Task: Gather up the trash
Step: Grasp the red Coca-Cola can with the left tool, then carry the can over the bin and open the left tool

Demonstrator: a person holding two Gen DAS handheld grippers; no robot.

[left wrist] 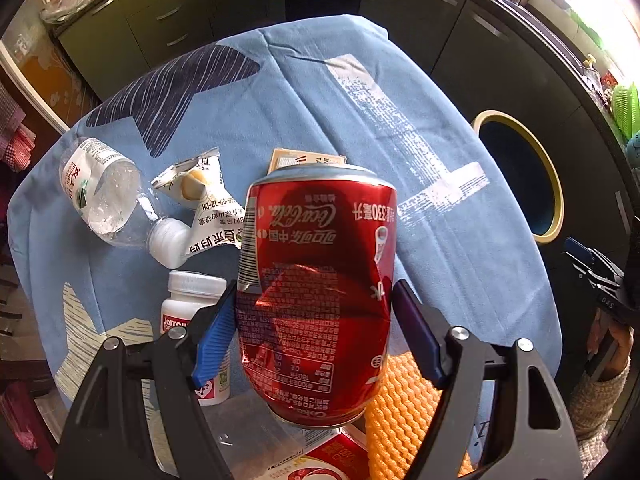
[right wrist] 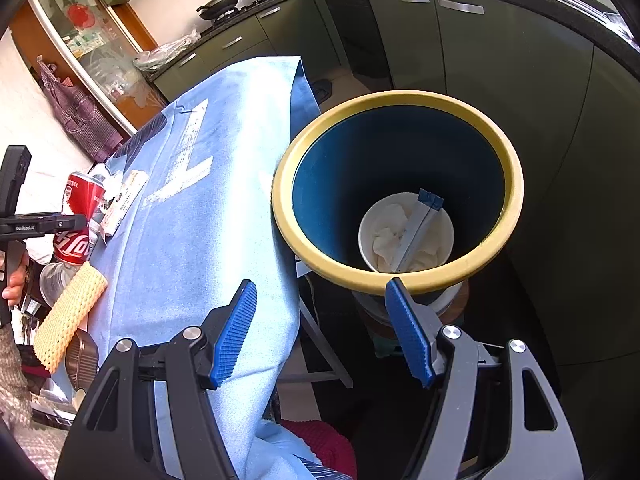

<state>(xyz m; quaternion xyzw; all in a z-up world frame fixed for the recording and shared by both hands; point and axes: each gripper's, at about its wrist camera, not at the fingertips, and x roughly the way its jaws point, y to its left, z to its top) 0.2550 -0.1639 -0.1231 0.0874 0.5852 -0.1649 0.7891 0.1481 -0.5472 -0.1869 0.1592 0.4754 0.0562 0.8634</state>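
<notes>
My left gripper (left wrist: pixel 314 292) is shut on a dented red Coca-Cola can (left wrist: pixel 316 292), held upside down above the blue tablecloth (left wrist: pixel 340 112); the can also shows in the right wrist view (right wrist: pixel 78 216). A crushed clear plastic bottle (left wrist: pixel 104 196), a torn white wrapper (left wrist: pixel 204 200), a white pill bottle (left wrist: pixel 192 304) and a small card box (left wrist: pixel 304 158) lie on the table. My right gripper (right wrist: pixel 320 312) is open and empty, above the near rim of the blue bin with a yellow rim (right wrist: pixel 400 280). A white cup with paper (right wrist: pixel 404 232) lies inside the bin.
An orange knit cloth (left wrist: pixel 400 408) and a red-and-white box (left wrist: pixel 332 460) lie at the table's near edge. The bin (left wrist: pixel 516 176) stands right of the table. Dark kitchen cabinets (right wrist: pixel 440 40) run behind. A metal stand leg (right wrist: pixel 320 340) is under the table edge.
</notes>
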